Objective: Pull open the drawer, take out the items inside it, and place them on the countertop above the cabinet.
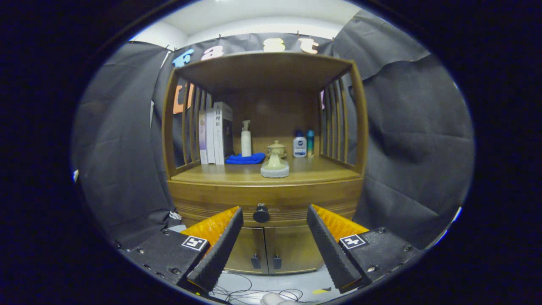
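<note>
Ahead of the spread gripper (275, 220), the drawer (262, 199) sits shut; if opening, square both fingers on its knob (261, 213), pull straight

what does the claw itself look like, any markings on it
The claw has two wedge-shaped fingers with ribbed inner faces, set wide apart. Each sits on a boxy black base with screws and a square black-and-white marker.

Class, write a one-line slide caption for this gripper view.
Open gripper faces the closed drawer's knob, which sits between its fingers, below the cabinet's countertop.
</note>
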### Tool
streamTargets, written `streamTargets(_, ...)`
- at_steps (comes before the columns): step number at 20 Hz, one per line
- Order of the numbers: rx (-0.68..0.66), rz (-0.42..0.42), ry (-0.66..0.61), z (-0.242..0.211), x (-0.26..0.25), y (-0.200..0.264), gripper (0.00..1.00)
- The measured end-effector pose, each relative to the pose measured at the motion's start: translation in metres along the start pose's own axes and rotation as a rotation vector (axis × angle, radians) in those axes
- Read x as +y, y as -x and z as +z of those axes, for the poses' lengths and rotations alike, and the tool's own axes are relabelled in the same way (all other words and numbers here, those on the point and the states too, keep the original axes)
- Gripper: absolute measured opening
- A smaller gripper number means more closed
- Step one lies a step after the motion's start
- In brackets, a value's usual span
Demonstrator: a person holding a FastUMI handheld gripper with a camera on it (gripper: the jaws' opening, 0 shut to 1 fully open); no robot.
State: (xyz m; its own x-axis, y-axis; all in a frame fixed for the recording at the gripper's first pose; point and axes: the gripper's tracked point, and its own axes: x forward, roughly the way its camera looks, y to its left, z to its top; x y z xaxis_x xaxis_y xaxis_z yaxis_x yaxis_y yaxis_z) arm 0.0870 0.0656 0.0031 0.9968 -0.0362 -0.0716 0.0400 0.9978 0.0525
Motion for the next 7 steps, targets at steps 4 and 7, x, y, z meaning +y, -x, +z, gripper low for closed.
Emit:
streamTargets(4,-0.029,0.000,-0.008,-0.006,-0.012,0.072,0.99)
streamTargets(7,-0.043,-0.018,0.002,-0.015,-0.021,0.102,0.99)
